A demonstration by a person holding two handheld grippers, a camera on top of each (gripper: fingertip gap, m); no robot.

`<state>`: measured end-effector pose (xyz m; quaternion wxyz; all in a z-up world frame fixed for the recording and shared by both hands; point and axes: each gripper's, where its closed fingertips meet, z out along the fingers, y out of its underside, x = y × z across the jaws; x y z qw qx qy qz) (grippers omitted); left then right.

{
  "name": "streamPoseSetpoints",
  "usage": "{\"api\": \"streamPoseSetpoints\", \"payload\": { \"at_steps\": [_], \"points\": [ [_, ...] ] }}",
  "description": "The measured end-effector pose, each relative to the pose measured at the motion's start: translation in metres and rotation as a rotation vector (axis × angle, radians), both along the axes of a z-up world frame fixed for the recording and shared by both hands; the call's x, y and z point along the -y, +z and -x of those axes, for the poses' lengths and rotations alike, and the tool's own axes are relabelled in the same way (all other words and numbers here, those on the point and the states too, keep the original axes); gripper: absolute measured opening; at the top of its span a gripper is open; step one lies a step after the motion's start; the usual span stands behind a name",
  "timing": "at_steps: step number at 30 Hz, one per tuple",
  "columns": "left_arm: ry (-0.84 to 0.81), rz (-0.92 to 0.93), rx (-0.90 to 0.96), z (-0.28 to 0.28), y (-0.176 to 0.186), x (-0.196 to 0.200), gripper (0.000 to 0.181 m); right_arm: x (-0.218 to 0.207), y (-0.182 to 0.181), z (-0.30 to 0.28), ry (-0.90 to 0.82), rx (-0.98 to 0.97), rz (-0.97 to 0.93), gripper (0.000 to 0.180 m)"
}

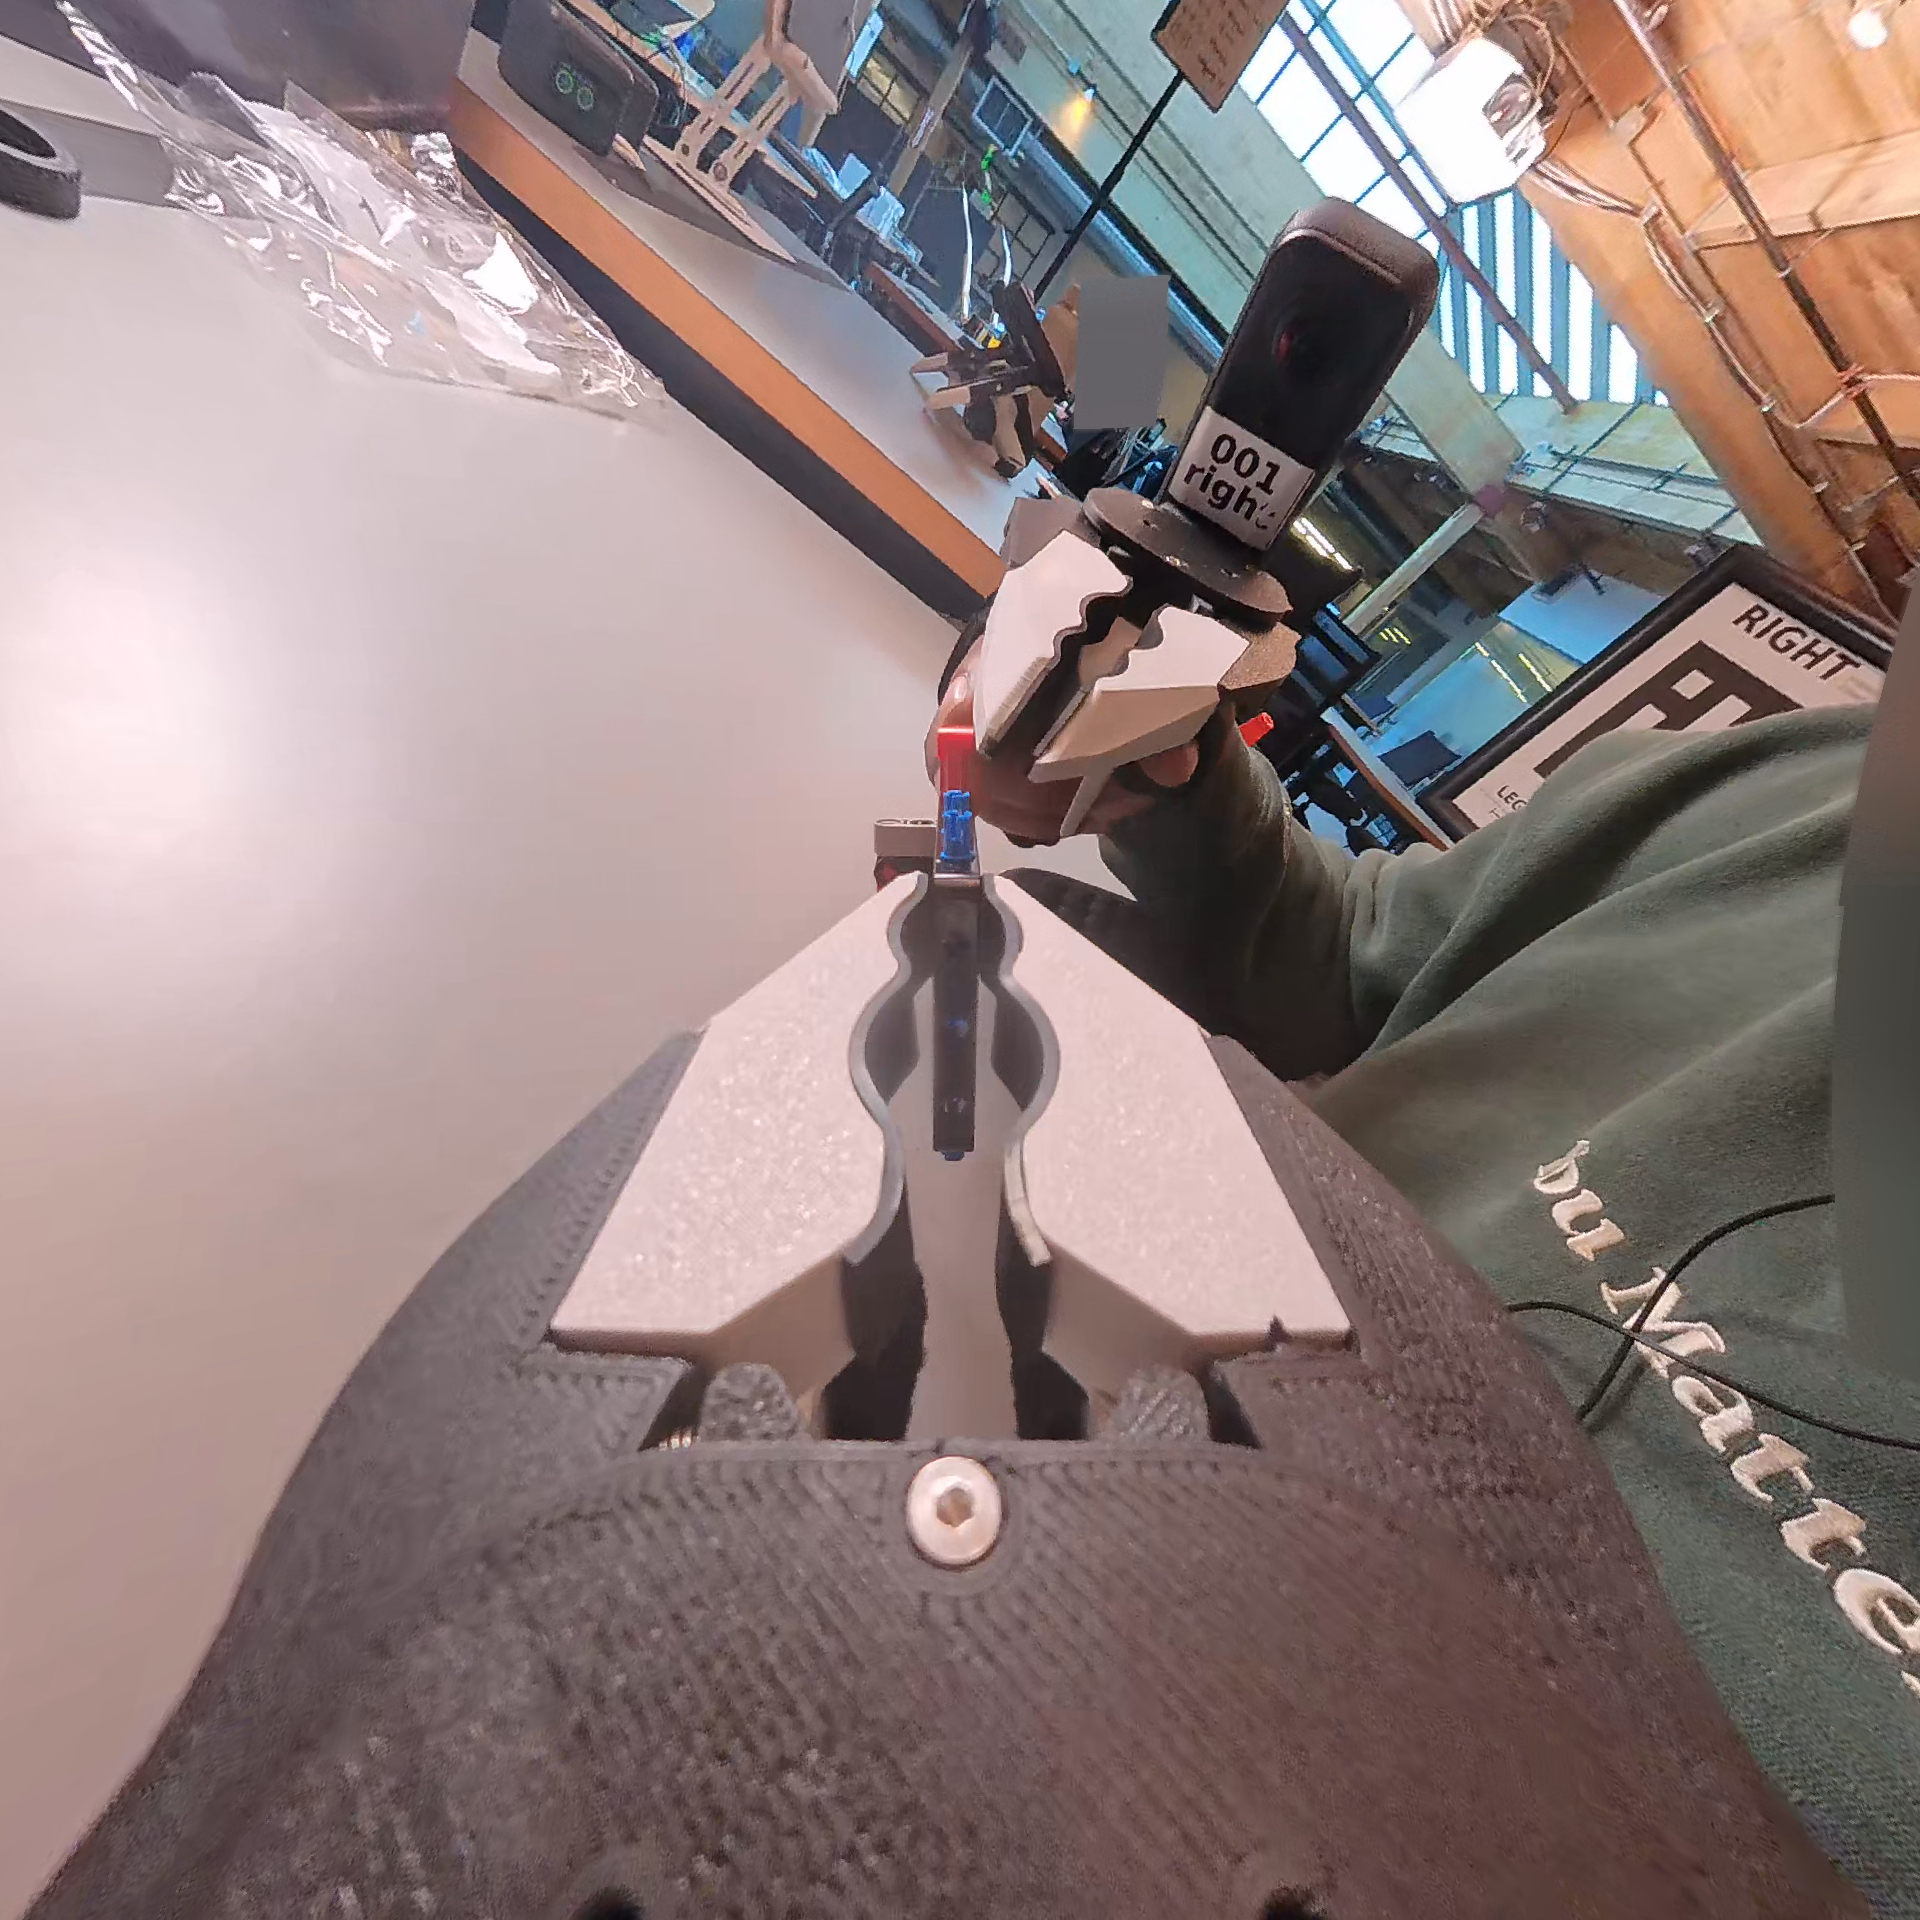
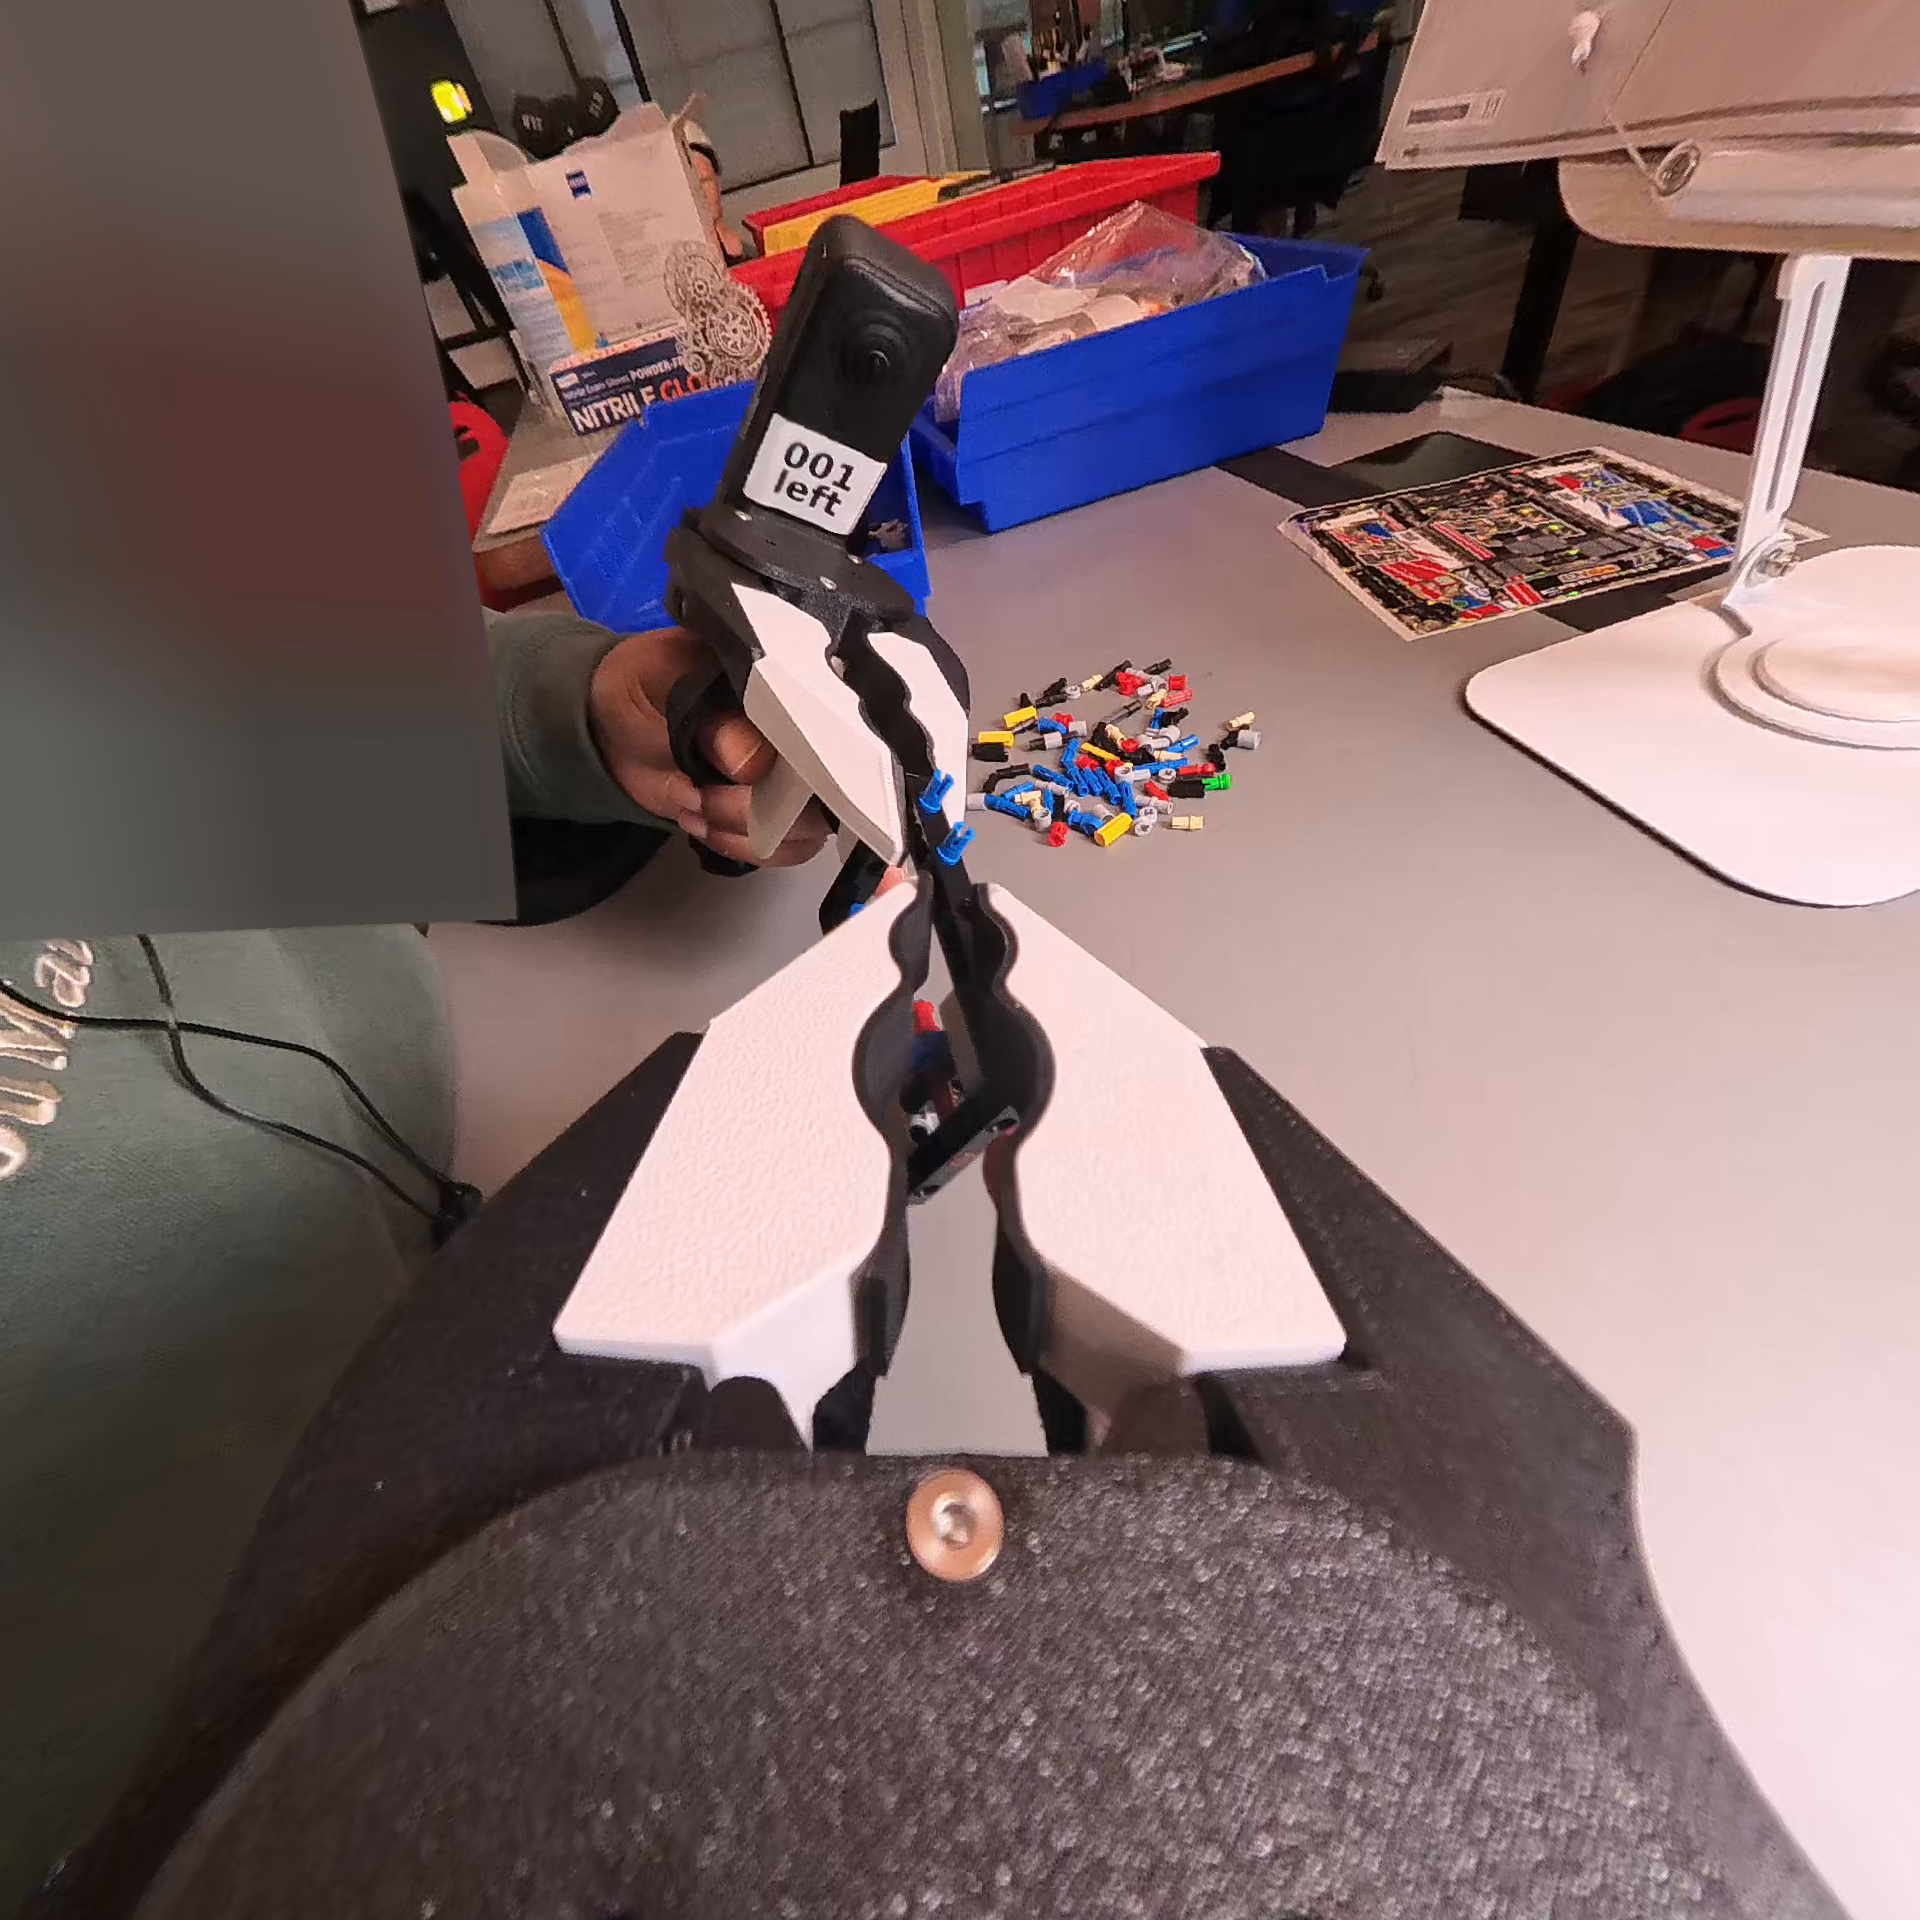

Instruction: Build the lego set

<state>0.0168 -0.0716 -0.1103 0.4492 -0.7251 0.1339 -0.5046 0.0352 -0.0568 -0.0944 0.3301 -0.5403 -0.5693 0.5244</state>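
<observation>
1. Right wrist view shows the grey table top (image 2: 1403,1039), which carries a white lamp base (image 2: 1704,727), two blue plastic bins (image 2: 1143,395) and a printed colour instruction sheet (image 2: 1517,540).
2. Right gripper (image 2: 951,904): jaws nearly closed, clamping the black lego beam assembly (image 2: 961,1039) held above the table.
3. Left gripper (image 1: 951,883): jaws nearly closed on the same assembly, with blue pins (image 1: 954,826) beyond its tips.
4. Loose pile of small multicoloured lego pieces (image 2: 1117,764) lies on the table, behind the grippers.

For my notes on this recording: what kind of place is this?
Probably a workshop or maker lab. Blue and red parts bins stand on a grey worktable, a printed sticker sheet lies beside loose lego pieces, and further workbenches stand behind.
</observation>
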Motion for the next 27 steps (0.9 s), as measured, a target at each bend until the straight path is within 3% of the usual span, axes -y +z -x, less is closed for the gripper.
{"api": "streamPoseSetpoints", "payload": {
  "at_steps": [8, 19, 23, 27],
  "points": [
    [-0.012, -0.022, -0.075, -0.005, -0.003, 0.002, 0.006, 0.005, -0.006, 0.001, 0.071, 0.122, -0.077, 0.007],
    [-0.025, 0.254, 0.314, 0.012, 0.0, -0.002, 0.006, 0.008, -0.005, 0.016, 0.11, 0.171, -0.212, 0.021],
    [-0.018, 0.312, 0.391, 0.016, -0.002, -0.004, 0.006, 0.004, -0.008, 0.021, 0.086, 0.158, -0.236, 0.028],
    [-0.005, 0.343, 0.401, 0.018, -0.006, -0.006, 0.006, -0.001, -0.017, 0.025, 0.055, 0.194, -0.409, 0.028]
  ]
}}
